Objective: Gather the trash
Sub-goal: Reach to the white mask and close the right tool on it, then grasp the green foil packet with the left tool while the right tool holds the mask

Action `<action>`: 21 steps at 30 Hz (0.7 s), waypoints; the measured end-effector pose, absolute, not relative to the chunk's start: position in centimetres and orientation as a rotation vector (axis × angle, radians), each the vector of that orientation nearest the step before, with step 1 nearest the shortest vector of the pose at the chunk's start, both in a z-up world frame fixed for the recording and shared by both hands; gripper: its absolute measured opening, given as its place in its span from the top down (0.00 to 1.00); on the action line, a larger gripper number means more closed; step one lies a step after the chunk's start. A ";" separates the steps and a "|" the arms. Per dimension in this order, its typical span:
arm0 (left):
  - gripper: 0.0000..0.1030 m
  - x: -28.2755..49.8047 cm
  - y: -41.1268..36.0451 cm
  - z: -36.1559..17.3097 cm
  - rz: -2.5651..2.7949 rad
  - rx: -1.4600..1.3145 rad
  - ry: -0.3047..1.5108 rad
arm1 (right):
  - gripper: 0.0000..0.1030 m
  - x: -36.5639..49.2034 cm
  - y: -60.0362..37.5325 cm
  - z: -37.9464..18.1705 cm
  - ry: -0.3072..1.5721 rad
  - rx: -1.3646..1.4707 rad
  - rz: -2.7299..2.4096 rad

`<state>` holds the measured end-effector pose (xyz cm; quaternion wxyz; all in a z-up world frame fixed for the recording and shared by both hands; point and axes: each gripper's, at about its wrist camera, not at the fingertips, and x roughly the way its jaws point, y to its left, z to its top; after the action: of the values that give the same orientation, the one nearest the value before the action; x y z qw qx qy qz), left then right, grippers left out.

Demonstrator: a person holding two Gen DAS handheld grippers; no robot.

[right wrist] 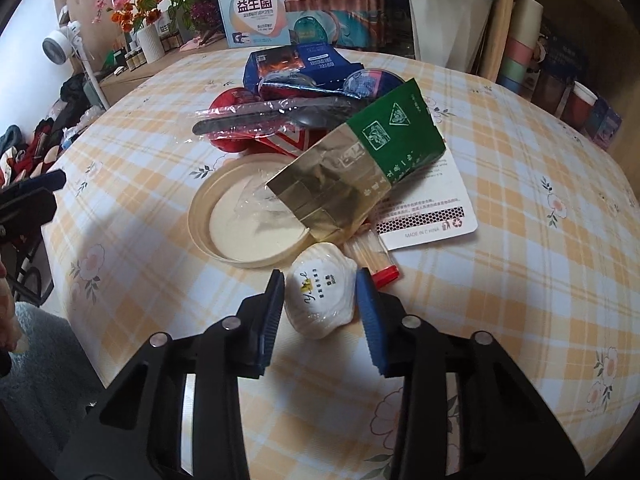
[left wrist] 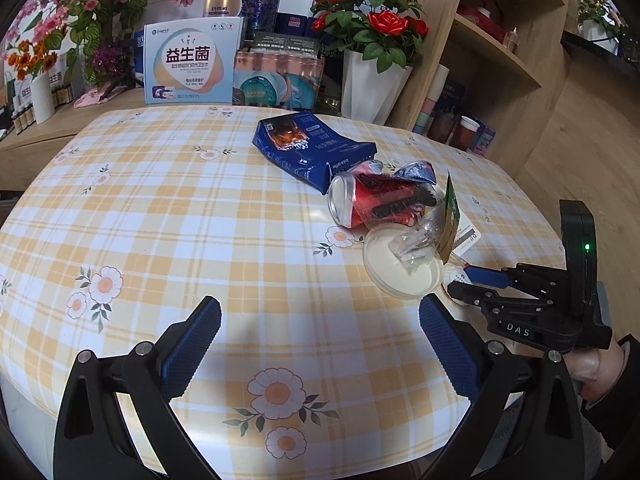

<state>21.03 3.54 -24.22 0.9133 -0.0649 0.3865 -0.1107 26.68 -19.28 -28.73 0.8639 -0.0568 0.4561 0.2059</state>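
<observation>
The step in hand is the first pick from the trash heap. The right gripper (right wrist: 320, 312) has its blue pads to either side of a crumpled white wrapper (right wrist: 322, 300) that lies on the counter (right wrist: 520, 240), on the near side of the heap and close to the near edge. The left pad seems to touch the wrapper; a sliver of gap shows at the right pad, so I judge the jaws not yet clamped on it. The next move calls for finishing the squeeze until both pads bite, then lifting straight up so the tube (right wrist: 374, 262) with the red cap and the round lid (right wrist: 248, 216) just behind are not dragged along.

The left gripper (left wrist: 320, 344) is wide open over bare cloth near the near edge, holding nothing.

The right wrist view shows the wrapper whole, the printed card (right wrist: 436, 208) and a wrapped spoon (right wrist: 272, 118) across the heap. The left wrist view shows only a scrap of the wrapper, but it gives the crushed can (left wrist: 372, 200) and blue box (left wrist: 308, 146) clearly, toward the far edge, and the person's hand (left wrist: 596, 368) on the right gripper's handle.
</observation>
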 end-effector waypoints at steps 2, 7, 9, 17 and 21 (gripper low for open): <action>0.06 20.9 3.4 -24.3 -0.233 -0.135 0.800 | 0.62 26.6 -19.2 -28.8 0.963 -0.107 0.445; 0.06 20.8 3.2 -24.5 -0.233 -0.137 0.809 | 0.60 27.0 -18.9 -29.4 0.975 -0.103 0.443; 0.06 20.8 3.2 -24.5 -0.236 -0.136 0.810 | 0.61 27.0 -18.8 -29.4 0.973 -0.101 0.440; 0.15 21.4 2.1 -24.5 -0.277 -0.118 0.821 | 0.61 25.9 -20.7 -28.8 0.964 -0.036 0.452; 0.24 22.0 0.2 -24.2 -0.345 -0.115 0.828 | 0.61 25.0 -22.8 -28.1 0.954 -0.007 0.432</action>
<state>22.01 0.16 -24.23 0.8994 -0.0557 0.4002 -0.1667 24.98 -22.81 -28.15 0.8660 -0.0033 0.4556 0.2063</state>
